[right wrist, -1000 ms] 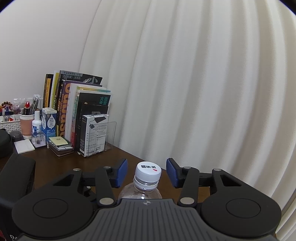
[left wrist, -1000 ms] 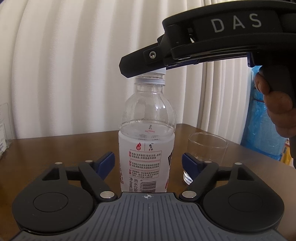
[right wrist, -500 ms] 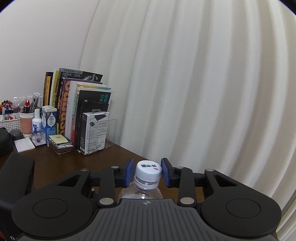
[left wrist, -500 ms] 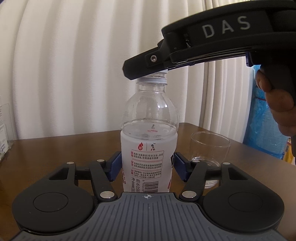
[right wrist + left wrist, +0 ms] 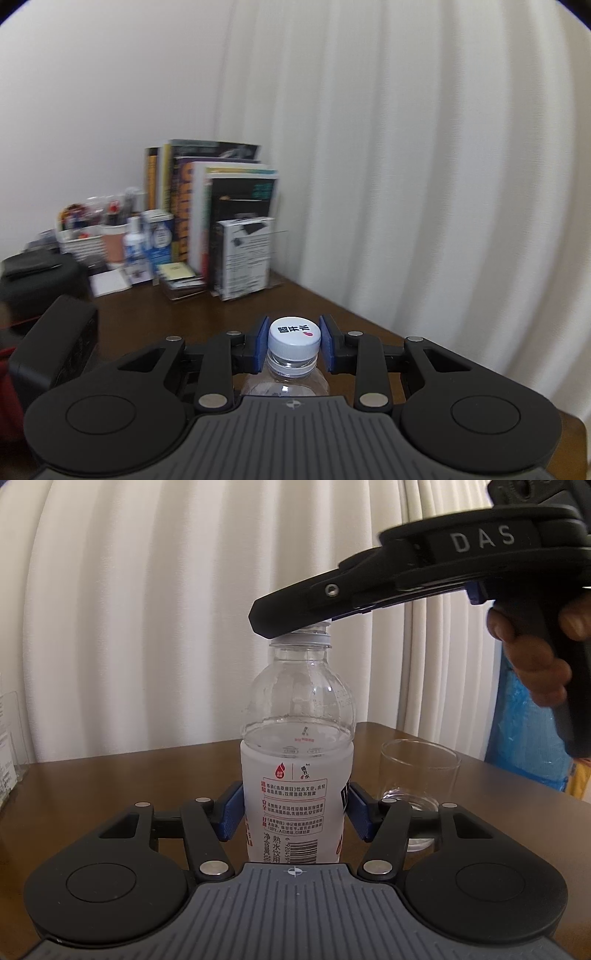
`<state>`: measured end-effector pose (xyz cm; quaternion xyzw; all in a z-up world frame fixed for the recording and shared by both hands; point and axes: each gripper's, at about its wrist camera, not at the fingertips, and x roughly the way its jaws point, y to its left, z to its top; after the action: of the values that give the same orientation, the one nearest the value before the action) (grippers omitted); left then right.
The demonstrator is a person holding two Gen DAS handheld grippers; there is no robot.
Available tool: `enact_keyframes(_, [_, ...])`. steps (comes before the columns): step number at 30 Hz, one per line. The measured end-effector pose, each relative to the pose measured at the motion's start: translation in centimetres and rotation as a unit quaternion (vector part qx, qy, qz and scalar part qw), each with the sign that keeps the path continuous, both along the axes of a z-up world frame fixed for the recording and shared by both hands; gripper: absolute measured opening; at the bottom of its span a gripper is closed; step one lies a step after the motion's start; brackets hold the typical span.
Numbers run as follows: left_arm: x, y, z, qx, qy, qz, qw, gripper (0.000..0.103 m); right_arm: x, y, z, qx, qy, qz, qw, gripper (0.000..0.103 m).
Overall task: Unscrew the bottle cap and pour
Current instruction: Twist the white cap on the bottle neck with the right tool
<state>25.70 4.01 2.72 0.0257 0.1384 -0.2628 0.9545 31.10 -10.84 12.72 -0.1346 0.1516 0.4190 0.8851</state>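
A clear water bottle [image 5: 297,775] with a white label stands upright on the brown table [image 5: 122,775], partly full. My left gripper [image 5: 295,814] is shut on its lower body, blue pads against both sides. My right gripper [image 5: 294,341] is shut on the white cap [image 5: 294,338], blue pads pressed on either side. In the left wrist view the right gripper's black body [image 5: 369,594] reaches in from the right and hides the cap. The bottle neck [image 5: 291,363] shows under the cap. An empty clear glass [image 5: 419,775] stands on the table just right of the bottle.
A row of books [image 5: 210,214] and boxes stands at the back left by the white curtain [image 5: 406,166], with a pen basket [image 5: 85,236], small bottles and a black case [image 5: 37,273]. A blue plastic bag [image 5: 528,738] sits beyond the table's right edge.
Both grippers closed: the left on the bottle body, the right on the cap. The right gripper's view has since tilted and shifted, with motion blur.
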Motion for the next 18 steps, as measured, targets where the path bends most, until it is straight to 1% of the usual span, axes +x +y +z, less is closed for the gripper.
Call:
enact_keyframes(3, [-0.1,0.0,0.0,0.001,-0.001,-0.001,1.0000,0.058,0.6,-0.4,0.3,-0.010,0.005,0.038,0.999,0.032])
enact_keyframes(5, [-0.2,0.1,0.0,0.001,-0.001,-0.001,1.0000,0.058,1.2,-0.6,0.5,-0.007,0.017,0.059,0.998,0.032])
enact_keyframes(6, [-0.1,0.1,0.0,0.000,0.000,-0.001,1.0000,0.058,1.7,-0.9,0.6,-0.005,0.023,0.079,0.997,0.032])
enact_keyframes(12, [-0.2,0.3,0.0,-0.002,0.001,-0.002,1.0000,0.058,2.8,-1.3,0.8,-0.003,0.031,0.127,0.991,0.032])
enact_keyframes(15, [-0.2,0.3,0.1,-0.001,0.001,-0.002,1.0000,0.058,2.9,-1.4,0.6,-0.001,0.027,0.134,0.991,0.032])
enact_keyframes(18, [-0.3,0.3,0.1,-0.002,0.001,-0.003,1.0000,0.058,2.3,-1.3,0.5,-0.003,0.010,0.126,0.992,0.032])
